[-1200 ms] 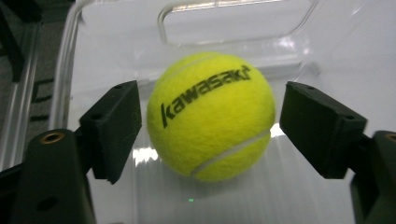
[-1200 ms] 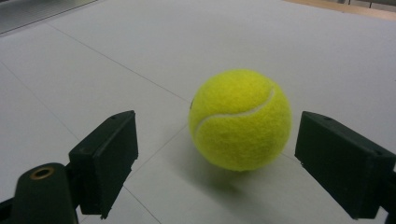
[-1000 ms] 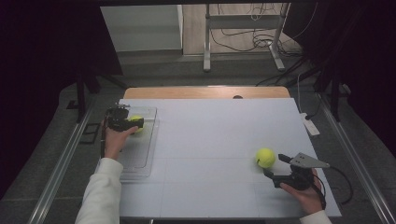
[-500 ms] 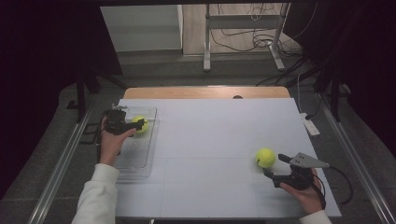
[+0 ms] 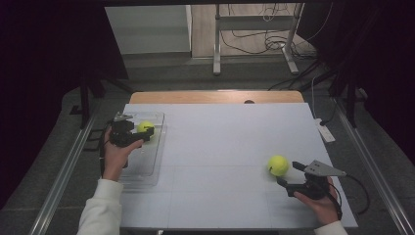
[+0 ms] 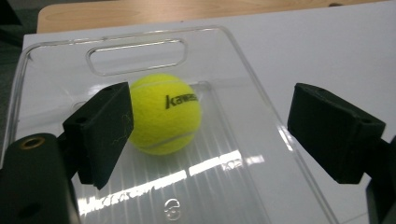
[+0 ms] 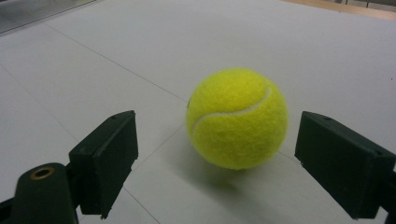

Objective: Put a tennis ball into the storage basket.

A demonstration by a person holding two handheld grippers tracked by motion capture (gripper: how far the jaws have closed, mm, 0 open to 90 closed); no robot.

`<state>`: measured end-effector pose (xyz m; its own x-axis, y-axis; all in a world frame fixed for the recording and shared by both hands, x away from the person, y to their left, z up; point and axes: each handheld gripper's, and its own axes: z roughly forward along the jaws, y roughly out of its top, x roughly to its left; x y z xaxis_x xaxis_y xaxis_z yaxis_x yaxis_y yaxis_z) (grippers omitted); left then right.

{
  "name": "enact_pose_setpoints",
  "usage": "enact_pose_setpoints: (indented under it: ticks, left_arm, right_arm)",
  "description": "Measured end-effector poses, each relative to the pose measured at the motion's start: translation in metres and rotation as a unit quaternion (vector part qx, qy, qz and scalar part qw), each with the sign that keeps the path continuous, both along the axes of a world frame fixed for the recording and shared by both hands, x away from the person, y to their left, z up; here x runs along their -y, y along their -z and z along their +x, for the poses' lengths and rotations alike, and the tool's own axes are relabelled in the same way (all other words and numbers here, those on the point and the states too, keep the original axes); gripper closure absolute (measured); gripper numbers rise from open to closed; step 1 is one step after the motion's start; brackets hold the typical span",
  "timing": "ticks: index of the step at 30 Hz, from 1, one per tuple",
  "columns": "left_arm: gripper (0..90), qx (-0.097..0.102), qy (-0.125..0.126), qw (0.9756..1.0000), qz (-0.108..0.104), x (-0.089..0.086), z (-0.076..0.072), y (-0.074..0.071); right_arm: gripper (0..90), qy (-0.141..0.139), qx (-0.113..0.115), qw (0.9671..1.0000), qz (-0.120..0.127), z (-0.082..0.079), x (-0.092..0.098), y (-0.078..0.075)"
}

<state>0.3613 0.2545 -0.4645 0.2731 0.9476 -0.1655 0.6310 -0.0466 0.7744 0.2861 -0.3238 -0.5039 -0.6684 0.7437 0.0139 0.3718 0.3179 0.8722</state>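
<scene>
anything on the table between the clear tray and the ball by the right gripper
No: in the high view, only bare white table lies between the clear tray and the ball by the right gripper.

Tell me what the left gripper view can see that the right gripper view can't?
The left gripper view has a clear plastic tray with a handle slot, a tennis ball with black lettering lying in it, and the wooden table edge behind. The right gripper view has another tennis ball, no lettering visible, sitting on the bare white tabletop with thin lines across it. Both show a yellow ball just ahead of two open black jaws that don't touch it.
</scene>
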Motion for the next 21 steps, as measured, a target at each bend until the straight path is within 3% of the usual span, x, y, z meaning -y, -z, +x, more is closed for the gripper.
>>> enact_pose_setpoints:
  ticks: [7, 13, 21]
  left_arm:
    - [15.7, 0.015, 0.024, 0.9995, -0.01, 0.008, -0.01, -0.005]
    - [15.7, 0.035, 0.063, 0.9969, -0.033, 0.015, -0.02, -0.008]
    - [16.2, 0.037, 0.071, 0.9957, -0.045, 0.018, -0.02, -0.009]
  right_arm:
    - [13.9, 0.002, -0.001, 1.0, 0.002, 0.002, 0.0, 0.0]
    - [13.9, 0.004, -0.003, 1.0, 0.002, 0.004, 0.0, 0.001]
    - [13.9, 0.005, -0.003, 1.0, 0.001, 0.004, 0.002, 0.001]
